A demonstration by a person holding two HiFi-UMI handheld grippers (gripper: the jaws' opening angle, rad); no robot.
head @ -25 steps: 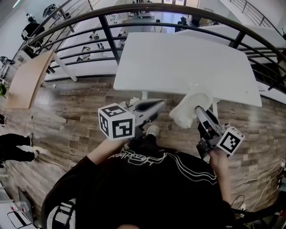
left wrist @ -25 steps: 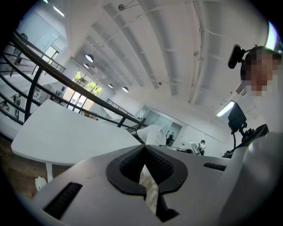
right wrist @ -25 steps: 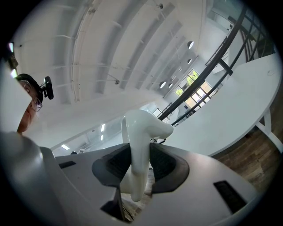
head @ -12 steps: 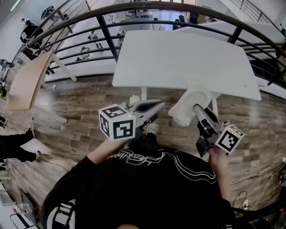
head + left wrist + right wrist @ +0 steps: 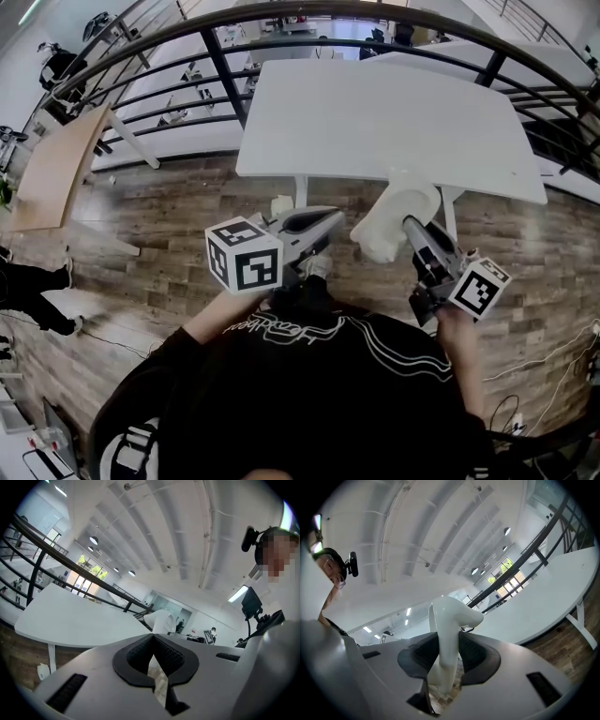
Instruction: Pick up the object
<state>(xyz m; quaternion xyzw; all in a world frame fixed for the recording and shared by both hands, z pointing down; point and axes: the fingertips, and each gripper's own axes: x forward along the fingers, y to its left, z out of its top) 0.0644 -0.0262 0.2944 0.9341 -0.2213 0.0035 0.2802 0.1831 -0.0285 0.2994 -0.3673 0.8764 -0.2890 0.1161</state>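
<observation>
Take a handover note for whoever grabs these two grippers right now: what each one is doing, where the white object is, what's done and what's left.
Right gripper: shut on the white object, with a pad on each side of its narrow part, pointing roughly level.
Left gripper: shut, nothing between its pads, held beside the right one.
White object: in the air by the near edge of the white table, over the wooden floor, resting on nothing.
Done: the pick-up.
Left: nothing obvious; probably keep the grip steady until a drop spot is named.
</observation>
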